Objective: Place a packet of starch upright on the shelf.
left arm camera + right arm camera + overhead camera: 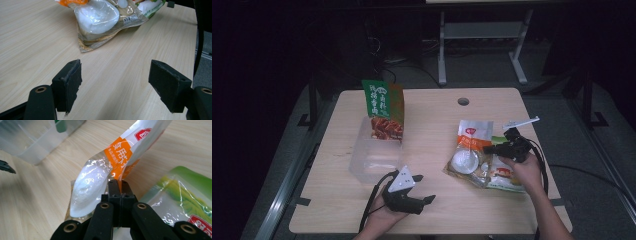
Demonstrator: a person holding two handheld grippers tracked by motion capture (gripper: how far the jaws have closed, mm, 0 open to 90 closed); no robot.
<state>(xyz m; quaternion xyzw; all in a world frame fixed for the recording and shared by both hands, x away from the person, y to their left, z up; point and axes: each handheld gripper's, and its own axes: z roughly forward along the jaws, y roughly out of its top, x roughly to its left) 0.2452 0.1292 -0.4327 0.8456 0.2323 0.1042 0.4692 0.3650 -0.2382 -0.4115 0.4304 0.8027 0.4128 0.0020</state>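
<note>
A pouch with an orange-and-white label and white contents [473, 135] lies on top of a small pile of food bags at the table's right side. My right gripper [490, 149] is shut on this pouch's edge. In the right gripper view the two jaws [119, 185] meet on the film beside the orange band [120, 152], and the pouch hangs tilted from them. My left gripper [424, 188] rests near the front edge, open, with bare wood between its pads [115, 82]. The same pouch [97, 15] lies ahead of it.
At the left centre a clear plastic container [362, 162] holds an upright green snack bag [383, 105]. A green-printed bag [185, 195] lies under my right hand, and a brown-edged bag [100, 41] lies under the pouch. A cable hole [463, 101] is near the far edge.
</note>
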